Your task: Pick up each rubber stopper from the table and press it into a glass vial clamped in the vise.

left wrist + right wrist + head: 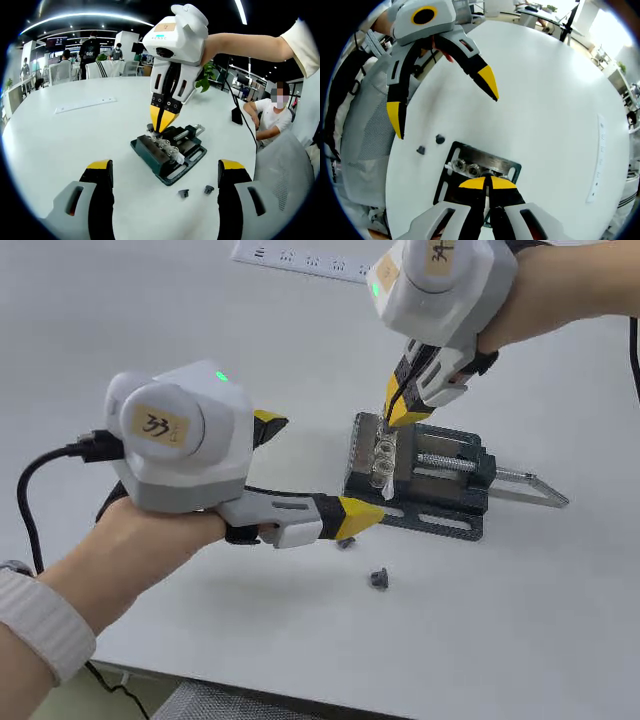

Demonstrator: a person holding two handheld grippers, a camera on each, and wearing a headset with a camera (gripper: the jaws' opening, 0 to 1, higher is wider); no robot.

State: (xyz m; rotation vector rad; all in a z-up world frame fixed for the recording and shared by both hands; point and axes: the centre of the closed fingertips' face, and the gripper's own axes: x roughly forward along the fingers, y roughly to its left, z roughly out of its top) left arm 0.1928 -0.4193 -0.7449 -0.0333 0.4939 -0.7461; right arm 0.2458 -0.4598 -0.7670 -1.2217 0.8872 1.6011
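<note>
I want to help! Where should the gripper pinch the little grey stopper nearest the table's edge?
Pinch the stopper across its round sides, from straight above. It seems to sit upright, alone on the table, so the left gripper's open fingers could drop on either side.

The right gripper, its jaws together, stood straight above the vials in the vise and closed off the way in from overhead. The vise's handle stuck out sideways over the desk. In front of the vise the desk lay open. There the near stopper had room all round, while the far stopper sat just beneath the lower jaw of the wide-spread left gripper.
</note>
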